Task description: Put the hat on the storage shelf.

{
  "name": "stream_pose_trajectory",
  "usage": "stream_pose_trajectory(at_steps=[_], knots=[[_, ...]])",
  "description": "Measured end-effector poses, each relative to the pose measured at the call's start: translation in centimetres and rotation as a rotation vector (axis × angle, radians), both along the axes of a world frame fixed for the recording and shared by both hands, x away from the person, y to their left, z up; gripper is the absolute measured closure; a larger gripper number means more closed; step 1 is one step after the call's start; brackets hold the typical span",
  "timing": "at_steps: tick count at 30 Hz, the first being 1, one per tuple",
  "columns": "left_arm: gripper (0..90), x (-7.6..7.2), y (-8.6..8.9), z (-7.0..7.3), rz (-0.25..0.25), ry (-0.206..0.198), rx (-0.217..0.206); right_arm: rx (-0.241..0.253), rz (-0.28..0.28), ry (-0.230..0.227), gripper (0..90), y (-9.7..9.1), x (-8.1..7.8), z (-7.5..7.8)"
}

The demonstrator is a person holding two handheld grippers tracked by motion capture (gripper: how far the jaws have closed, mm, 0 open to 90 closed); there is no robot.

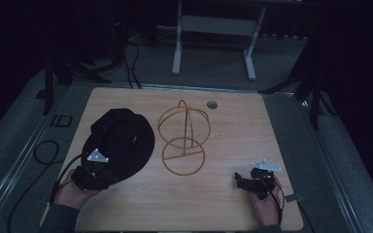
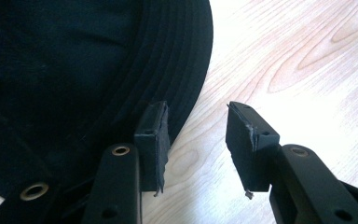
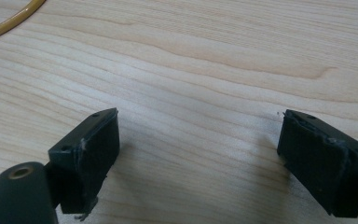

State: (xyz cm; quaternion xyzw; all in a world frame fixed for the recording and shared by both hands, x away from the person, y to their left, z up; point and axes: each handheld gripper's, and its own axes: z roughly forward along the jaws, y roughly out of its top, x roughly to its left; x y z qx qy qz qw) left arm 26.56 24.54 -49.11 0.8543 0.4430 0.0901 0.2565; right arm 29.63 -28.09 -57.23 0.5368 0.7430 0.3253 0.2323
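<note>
A black brimmed hat [image 1: 122, 138] lies on the left part of the wooden table [image 1: 233, 136]. A gold wire hat stand [image 1: 183, 141] rises at the table's middle. My left gripper [image 1: 102, 175] sits at the hat's near brim. In the left gripper view the left gripper [image 2: 197, 126] is open, one pad [image 2: 153, 135] resting over the hat's brim [image 2: 177, 60] and the other over bare wood. My right gripper [image 1: 240, 180] rests low at the near right, held by a hand. In the right gripper view the right gripper [image 3: 199, 128] stands wide open over bare wood.
A small round grommet [image 1: 212, 104] sits in the table's far edge. A curve of the stand's base ring [image 3: 9, 21] shows at the top left of the right gripper view. Cables [image 1: 43, 153] trail on the floor to the left; a white frame [image 1: 213, 29] stands beyond the table.
</note>
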Motion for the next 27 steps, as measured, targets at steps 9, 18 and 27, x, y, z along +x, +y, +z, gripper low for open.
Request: stream_pose_trajectory(at_steps=[9,18,27], knots=[[59.1,-0.1,1.1,0.9,0.024,-0.001,0.014,0.0,0.001,0.0,12.7,0.0,0.0,0.0],[58.9,0.3,1.9,1.7,0.06,0.036,0.04,0.0,0.002,0.0,12.7,0.0,0.0,0.0],[58.9,0.5,2.7,3.4,0.074,0.039,0.068,-0.001,0.004,-0.001,12.6,0.0,0.0,0.0]])
